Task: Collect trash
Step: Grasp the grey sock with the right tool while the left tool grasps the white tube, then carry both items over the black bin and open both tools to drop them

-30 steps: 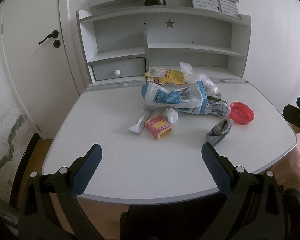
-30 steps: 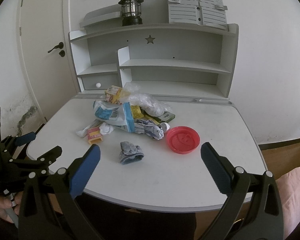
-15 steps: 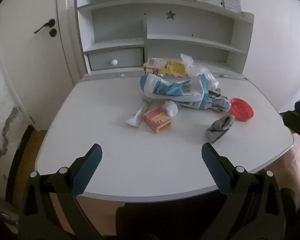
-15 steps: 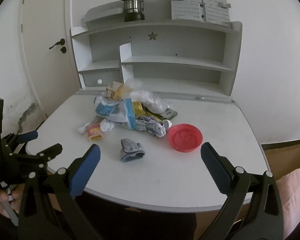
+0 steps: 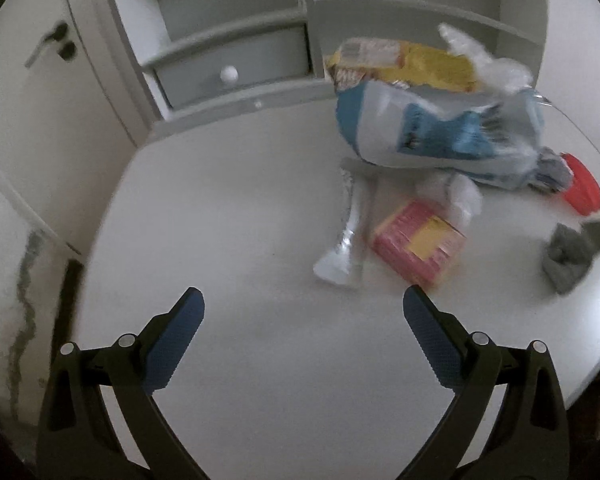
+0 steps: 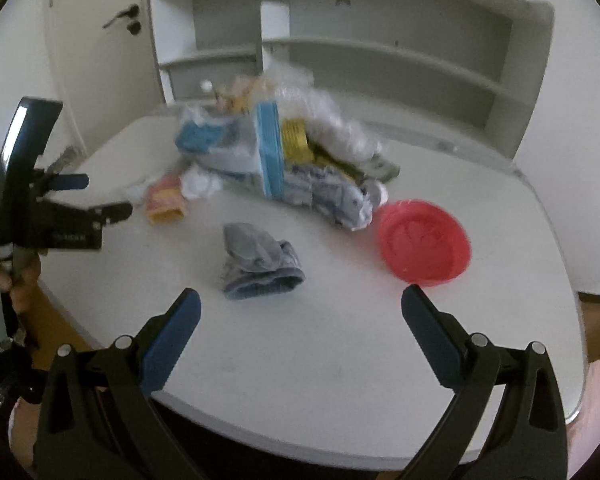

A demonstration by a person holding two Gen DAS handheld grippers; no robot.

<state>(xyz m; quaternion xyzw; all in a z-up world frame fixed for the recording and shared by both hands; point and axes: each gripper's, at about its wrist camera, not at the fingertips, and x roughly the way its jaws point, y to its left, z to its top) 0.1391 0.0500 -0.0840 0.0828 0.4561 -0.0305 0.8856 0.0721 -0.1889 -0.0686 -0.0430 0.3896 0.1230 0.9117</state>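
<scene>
Both views blurred. Left gripper (image 5: 303, 322) spread wide, empty, above the white desk (image 5: 228, 216); right gripper (image 6: 300, 322) likewise wide and empty. Trash heaped mid-desk, towards the shelves: crinkled blue-white bag (image 5: 440, 132) lying crosswise, yellow packet (image 5: 404, 66) behind it. Nearer: flat white wrapper (image 5: 346, 240), long axis running away from the left gripper, beside a pink-yellow box (image 5: 418, 246). Crumpled grey sock (image 6: 260, 262), round red lid (image 6: 424, 240)
</scene>
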